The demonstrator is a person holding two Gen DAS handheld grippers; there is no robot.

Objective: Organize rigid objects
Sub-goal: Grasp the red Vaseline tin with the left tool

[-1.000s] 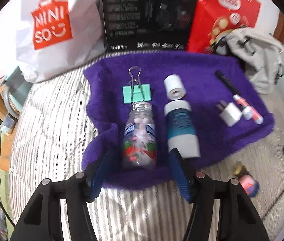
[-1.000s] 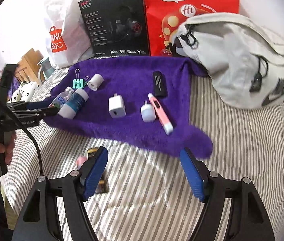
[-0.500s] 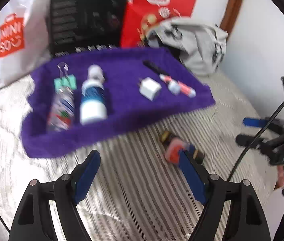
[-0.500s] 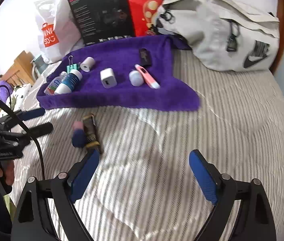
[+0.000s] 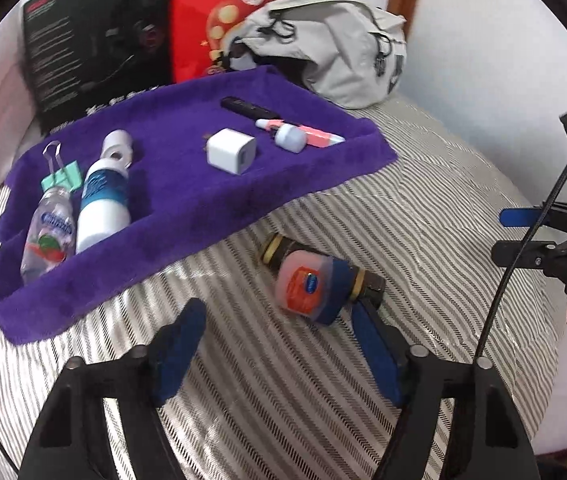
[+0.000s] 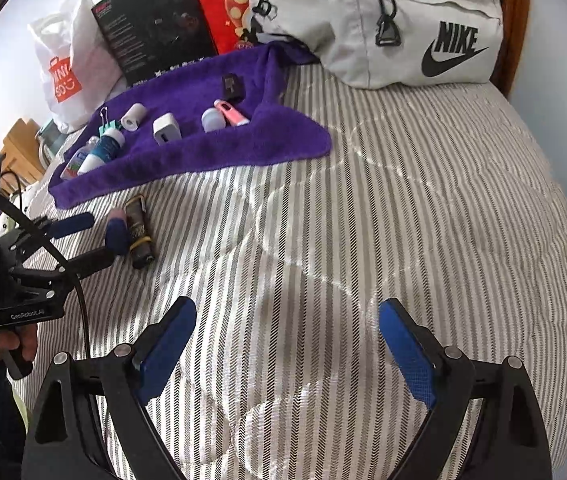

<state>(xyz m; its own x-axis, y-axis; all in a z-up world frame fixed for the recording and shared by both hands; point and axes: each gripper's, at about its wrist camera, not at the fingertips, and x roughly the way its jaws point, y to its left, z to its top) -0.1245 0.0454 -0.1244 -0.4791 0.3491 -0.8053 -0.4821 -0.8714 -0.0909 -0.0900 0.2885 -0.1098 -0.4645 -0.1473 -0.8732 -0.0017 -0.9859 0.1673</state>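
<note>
Two tools, left tool (image 5: 279, 332) and right tool (image 6: 287, 340) both spread, seven items on one purple towel (image 5: 187, 200)

Eight small things on the towel, two off it

On one purple towel (image 5: 187, 200): two bottles (image 5: 101, 204), one binder clip (image 5: 61, 168), one tape roll (image 5: 117, 146), one charger plug (image 5: 230, 156), one small cap (image 5: 290, 139), one pink pen (image 5: 315, 133), one black stick (image 5: 248, 109). On the bed: one jar (image 5: 307, 284), one dark tube (image 6: 139, 226). Behind: three bags (image 6: 395, 20), one black box (image 5: 95, 40).
</note>
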